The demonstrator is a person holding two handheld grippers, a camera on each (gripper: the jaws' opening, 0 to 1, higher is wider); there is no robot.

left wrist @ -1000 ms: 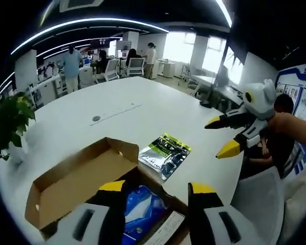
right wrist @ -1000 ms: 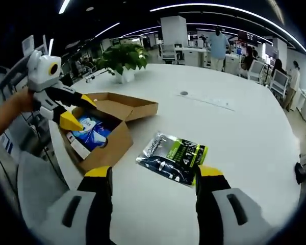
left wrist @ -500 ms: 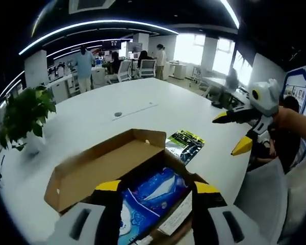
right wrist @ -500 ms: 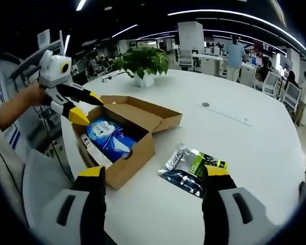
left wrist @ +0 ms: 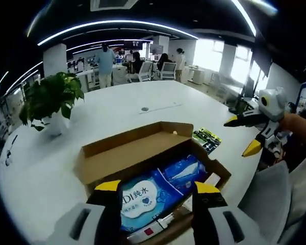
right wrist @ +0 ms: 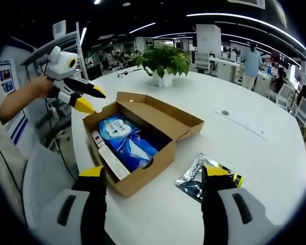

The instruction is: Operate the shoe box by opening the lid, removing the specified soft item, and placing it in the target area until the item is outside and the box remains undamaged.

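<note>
An open cardboard shoe box (left wrist: 143,153) (right wrist: 158,120) lies on the white table, its lid folded back flat. Inside are blue soft packs (left wrist: 155,191) (right wrist: 127,140) and a white slip along one wall. A silver, green and black pouch (left wrist: 206,140) (right wrist: 204,176) lies on the table beside the box. My left gripper (left wrist: 155,188) hangs open just over the box's near edge; it appears in the right gripper view (right wrist: 89,99) too, empty. My right gripper (right wrist: 153,172) is open above the box's corner and the pouch, and is seen in the left gripper view (left wrist: 245,135) off the table's side.
A potted green plant (left wrist: 51,99) (right wrist: 166,61) stands on the table beyond the box. A round port and a seam (left wrist: 145,108) (right wrist: 225,113) mark the tabletop. A grey chair back (right wrist: 46,178) is near the table's edge. People and desks fill the far office.
Both views have swung so the box now sits more centred, with the blue packs fully exposed. The pouch lies where it was. Both grippers stay open and empty.
</note>
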